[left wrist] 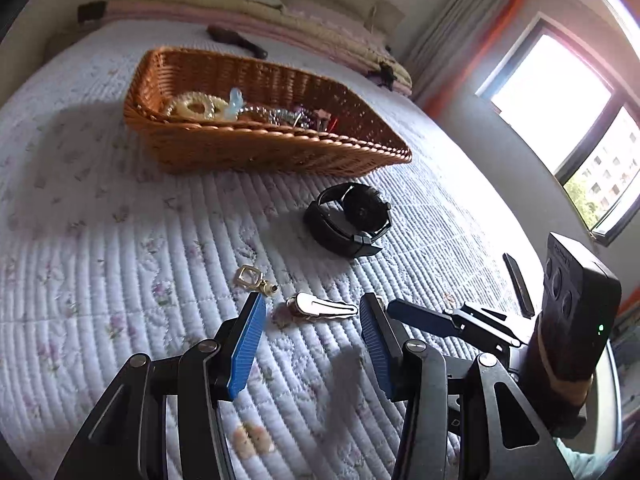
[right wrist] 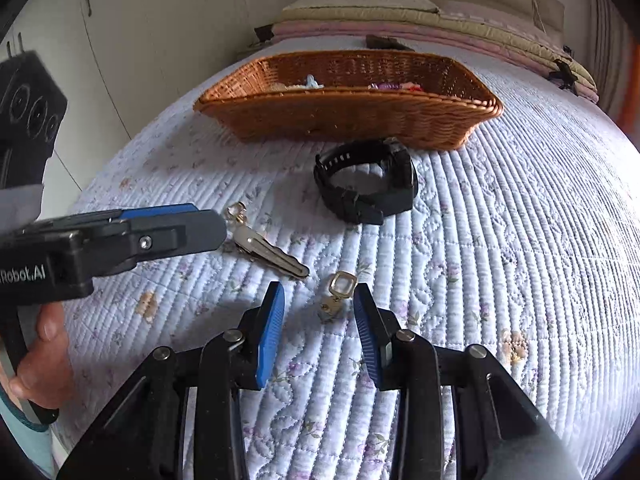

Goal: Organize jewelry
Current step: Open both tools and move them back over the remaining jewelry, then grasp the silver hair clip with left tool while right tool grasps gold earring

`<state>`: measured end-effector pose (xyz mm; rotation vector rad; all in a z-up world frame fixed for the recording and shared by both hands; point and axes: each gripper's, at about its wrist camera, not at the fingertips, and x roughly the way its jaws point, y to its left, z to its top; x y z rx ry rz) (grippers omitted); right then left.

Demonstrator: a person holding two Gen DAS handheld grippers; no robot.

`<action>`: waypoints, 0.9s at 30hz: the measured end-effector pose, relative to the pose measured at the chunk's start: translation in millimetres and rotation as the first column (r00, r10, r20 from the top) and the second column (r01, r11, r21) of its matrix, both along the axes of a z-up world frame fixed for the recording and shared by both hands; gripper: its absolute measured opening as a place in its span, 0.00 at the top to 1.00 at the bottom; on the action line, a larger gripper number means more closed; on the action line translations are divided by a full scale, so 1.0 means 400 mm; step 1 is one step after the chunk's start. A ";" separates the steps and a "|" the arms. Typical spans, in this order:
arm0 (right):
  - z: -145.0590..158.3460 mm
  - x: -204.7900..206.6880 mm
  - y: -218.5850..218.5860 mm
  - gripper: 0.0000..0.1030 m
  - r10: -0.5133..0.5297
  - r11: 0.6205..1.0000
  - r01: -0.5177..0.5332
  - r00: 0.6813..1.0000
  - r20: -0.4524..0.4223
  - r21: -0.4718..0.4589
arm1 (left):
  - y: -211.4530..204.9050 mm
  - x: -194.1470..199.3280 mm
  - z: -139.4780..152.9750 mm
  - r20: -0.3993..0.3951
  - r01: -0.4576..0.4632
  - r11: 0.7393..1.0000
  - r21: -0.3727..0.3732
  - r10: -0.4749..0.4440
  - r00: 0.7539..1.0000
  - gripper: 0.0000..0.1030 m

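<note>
A silver hair clip [left wrist: 322, 306] lies on the quilt between the tips of my open left gripper [left wrist: 314, 312]. A small gold earring [left wrist: 252, 278] lies just left of it. A black watch [left wrist: 352, 220] lies beyond, before the wicker basket [left wrist: 256, 148], which holds hair ties and beads. In the right wrist view, my open right gripper [right wrist: 319, 300] has the gold earring [right wrist: 338, 292] between its tips. The clip [right wrist: 268, 254], watch [right wrist: 368, 180] and basket [right wrist: 348, 116] lie farther off. The left gripper [right wrist: 180, 228] reaches in from the left by the clip.
A quilted bedspread [left wrist: 120, 260] covers the bed. Folded blankets and pillows [left wrist: 248, 4] are stacked at the far end. A window [left wrist: 560, 112] is to the right. White cupboards [right wrist: 140, 40] stand left of the bed.
</note>
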<state>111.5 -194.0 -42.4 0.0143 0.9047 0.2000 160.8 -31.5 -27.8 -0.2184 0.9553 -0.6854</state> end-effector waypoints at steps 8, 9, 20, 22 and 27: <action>-0.006 0.008 -0.064 0.86 -0.060 0.997 0.061 0.998 -0.027 0.048 | -0.053 0.007 -0.036 -0.035 0.081 0.997 0.015 -0.081 0.996 0.53; -0.005 0.007 -0.072 0.86 -0.062 0.997 0.064 0.998 -0.029 0.053 | -0.055 0.002 -0.034 -0.035 0.093 0.996 0.011 -0.093 0.995 0.53; 0.001 0.000 -0.098 0.86 0.008 0.998 -0.006 1.000 -0.019 0.066 | -0.080 -0.049 0.004 0.080 0.135 0.974 0.181 -0.152 0.985 0.53; 0.002 0.001 -0.090 0.86 0.043 0.998 -0.043 0.999 -0.013 0.036 | -0.101 -0.042 -0.002 0.088 0.162 0.962 0.218 -0.185 0.979 0.53; 0.002 0.004 -0.069 0.82 0.160 0.986 -0.160 0.987 -0.011 -0.039 | -0.118 -0.027 -0.022 0.096 0.165 0.950 0.264 -0.196 0.976 0.53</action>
